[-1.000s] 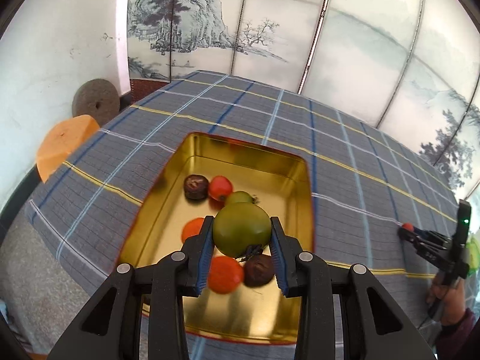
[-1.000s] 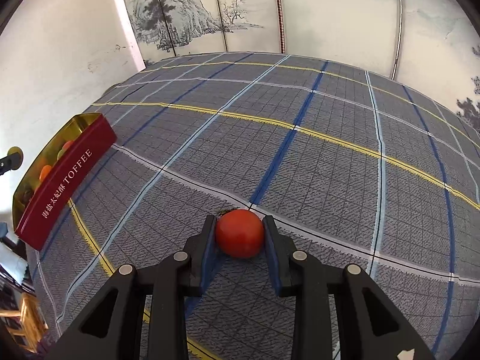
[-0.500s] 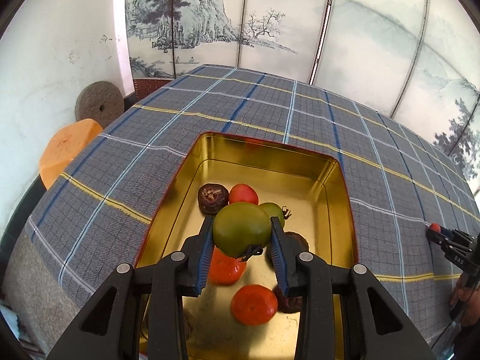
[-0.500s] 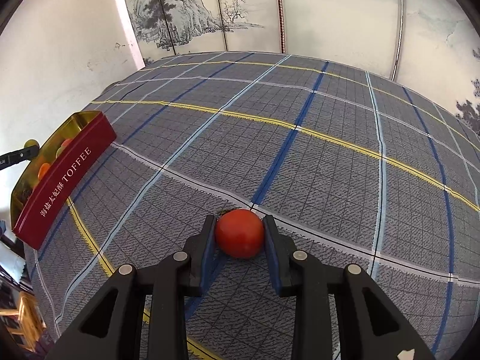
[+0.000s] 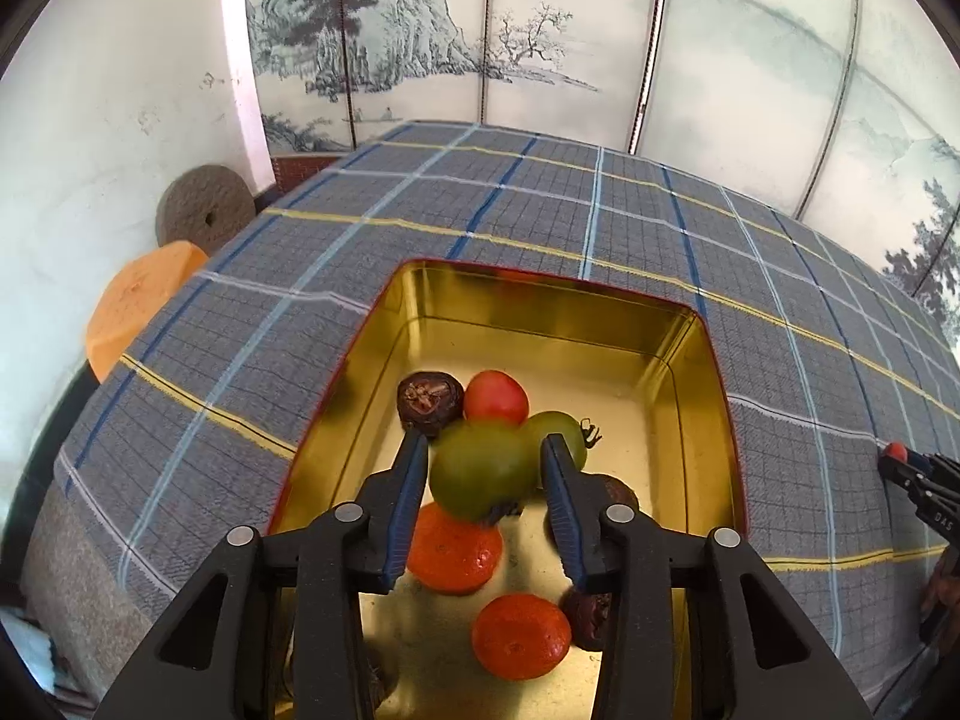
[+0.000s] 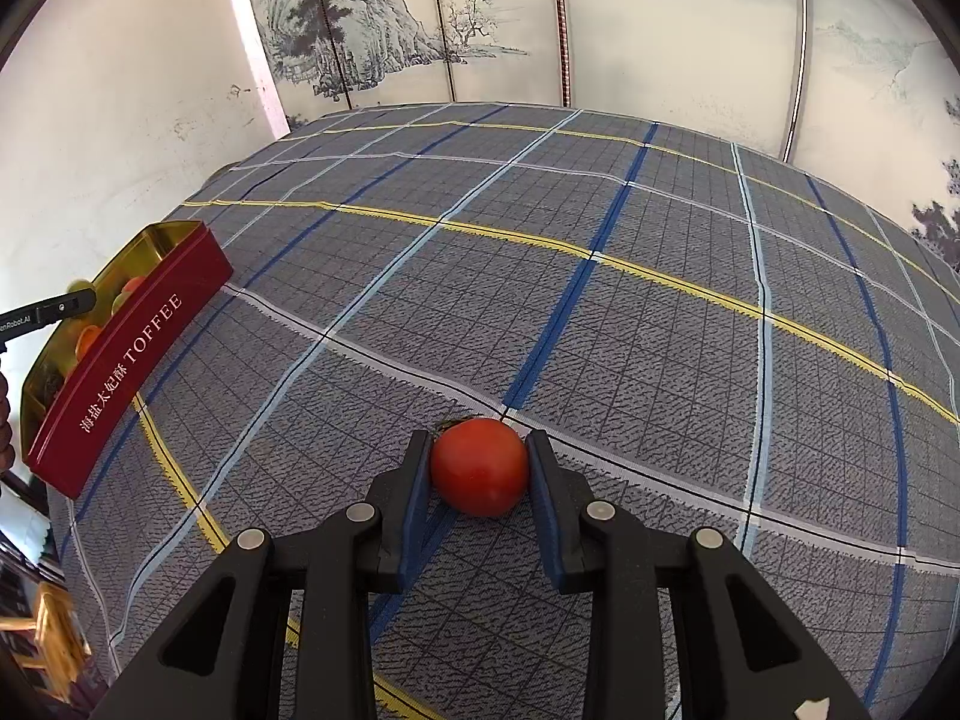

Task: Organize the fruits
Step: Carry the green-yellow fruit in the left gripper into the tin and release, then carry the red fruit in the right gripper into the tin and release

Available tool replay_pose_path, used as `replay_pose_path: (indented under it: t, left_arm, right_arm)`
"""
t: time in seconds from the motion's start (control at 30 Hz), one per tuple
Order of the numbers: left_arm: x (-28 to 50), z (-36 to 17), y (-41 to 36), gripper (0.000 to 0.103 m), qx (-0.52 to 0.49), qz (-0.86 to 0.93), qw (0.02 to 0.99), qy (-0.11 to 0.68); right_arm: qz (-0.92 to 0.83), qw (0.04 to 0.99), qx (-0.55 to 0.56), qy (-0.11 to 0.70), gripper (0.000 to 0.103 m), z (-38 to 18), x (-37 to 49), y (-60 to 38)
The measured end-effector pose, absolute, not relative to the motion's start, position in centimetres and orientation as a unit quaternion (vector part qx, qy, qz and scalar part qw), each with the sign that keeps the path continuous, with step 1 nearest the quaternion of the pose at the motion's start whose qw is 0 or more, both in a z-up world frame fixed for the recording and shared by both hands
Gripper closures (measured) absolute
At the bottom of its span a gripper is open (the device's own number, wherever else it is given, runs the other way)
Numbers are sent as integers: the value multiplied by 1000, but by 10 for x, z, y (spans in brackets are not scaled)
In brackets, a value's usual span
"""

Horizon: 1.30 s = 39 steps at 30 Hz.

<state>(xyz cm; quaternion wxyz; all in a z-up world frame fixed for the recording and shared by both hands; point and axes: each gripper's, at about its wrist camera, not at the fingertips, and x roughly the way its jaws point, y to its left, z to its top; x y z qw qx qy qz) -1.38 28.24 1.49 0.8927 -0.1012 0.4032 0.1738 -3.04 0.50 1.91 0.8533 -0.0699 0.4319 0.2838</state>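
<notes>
My left gripper [image 5: 485,468] is shut on a green tomato [image 5: 480,468] and holds it above the gold tin [image 5: 540,306]. In the tin lie a red tomato [image 5: 495,397], a second green tomato [image 5: 564,432], two oranges [image 5: 456,552] [image 5: 519,636] and dark brown fruits [image 5: 429,402]. My right gripper [image 6: 480,468] is shut on a red tomato [image 6: 479,465] just above the checked cloth [image 6: 600,312]. The tin shows in the right wrist view as a red box marked TOFFEE [image 6: 126,354] at the far left. The right gripper also shows in the left wrist view [image 5: 900,461].
The table carries a grey-blue checked cloth [image 5: 540,210]. An orange cushion [image 5: 138,306] and a round grey stone [image 5: 204,210] lie beyond the table's left edge by the white wall. A painted screen [image 5: 540,48] stands behind the table.
My left gripper has moved forward over the tin with the green tomato, so more fruits show beneath it. My right gripper has kept still with the red tomato.
</notes>
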Motion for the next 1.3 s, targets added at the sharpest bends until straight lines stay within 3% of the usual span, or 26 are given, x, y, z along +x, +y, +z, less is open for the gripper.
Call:
replay_pose_path:
  t: [0.2, 0.77, 1.13, 1.3]
  left_arm:
    - [-17, 23, 274, 49, -75, 184, 900, 387]
    - [-45, 46, 232, 43, -35, 198, 910, 363]
    - [-66, 51, 222, 40, -24, 205, 913, 353]
    - [-79, 54, 229, 32, -23, 219, 913, 344]
  right_arm:
    - [283, 853, -71, 432, 74, 19, -31, 5]
    - [292, 853, -67, 428, 74, 21, -43, 5]
    - [364, 840, -54, 397, 74, 67, -79, 45]
    - [415, 826, -58, 376, 74, 94, -102, 83]
